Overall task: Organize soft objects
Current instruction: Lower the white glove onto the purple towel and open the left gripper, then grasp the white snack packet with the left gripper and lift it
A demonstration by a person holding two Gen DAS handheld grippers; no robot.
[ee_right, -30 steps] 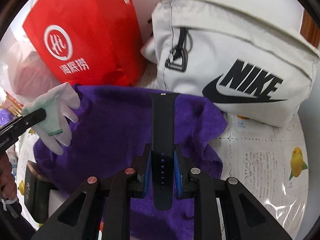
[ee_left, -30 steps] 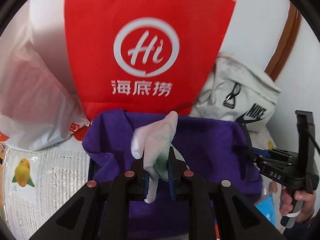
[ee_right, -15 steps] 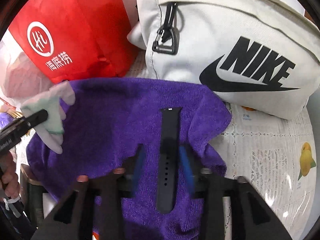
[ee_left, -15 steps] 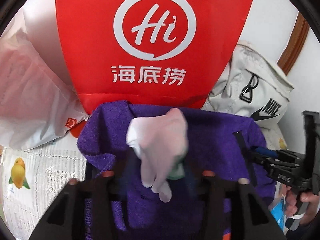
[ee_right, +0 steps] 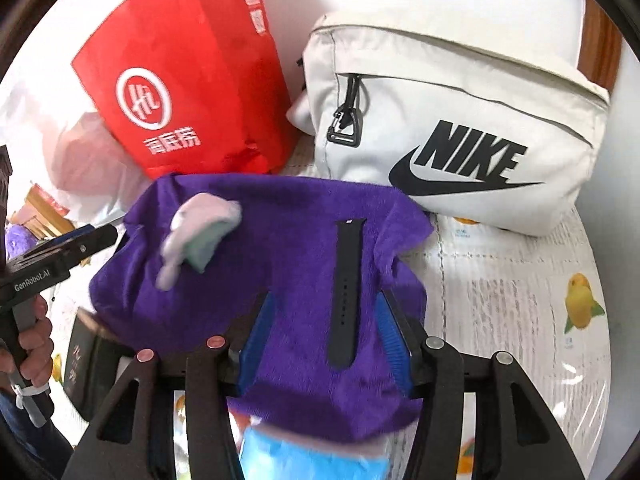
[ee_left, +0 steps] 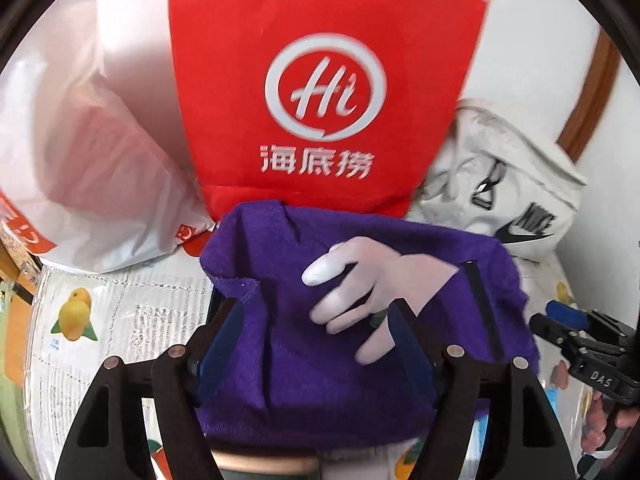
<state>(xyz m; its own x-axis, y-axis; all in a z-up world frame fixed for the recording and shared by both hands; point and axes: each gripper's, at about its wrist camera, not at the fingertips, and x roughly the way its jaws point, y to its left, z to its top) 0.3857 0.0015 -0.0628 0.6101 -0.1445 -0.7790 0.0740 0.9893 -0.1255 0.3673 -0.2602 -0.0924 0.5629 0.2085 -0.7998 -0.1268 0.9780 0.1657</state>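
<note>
Both grips are being let go. A second ago the glove (ee_left: pixel 372 280) was being pinched upright in the left gripper (ee_left: pixel 316 344); now it is being left lying flat on the purple towel (ee_left: pixel 280 360), and the jaws are being spread with only one glove finger reaching between them, nothing pressed. The strap (ee_right: pixel 347 292), clamped a second ago by the right gripper (ee_right: pixel 324 344), is likewise being left flat on the towel, between jaws that are being opened clear of it. Glove and strap are lying apart on the cloth, in front of the red bag (ee_right: pixel 192 80) and the white bag (ee_right: pixel 460 128). Both placements are judged done, so both grippers are being freed for the next item.
</note>
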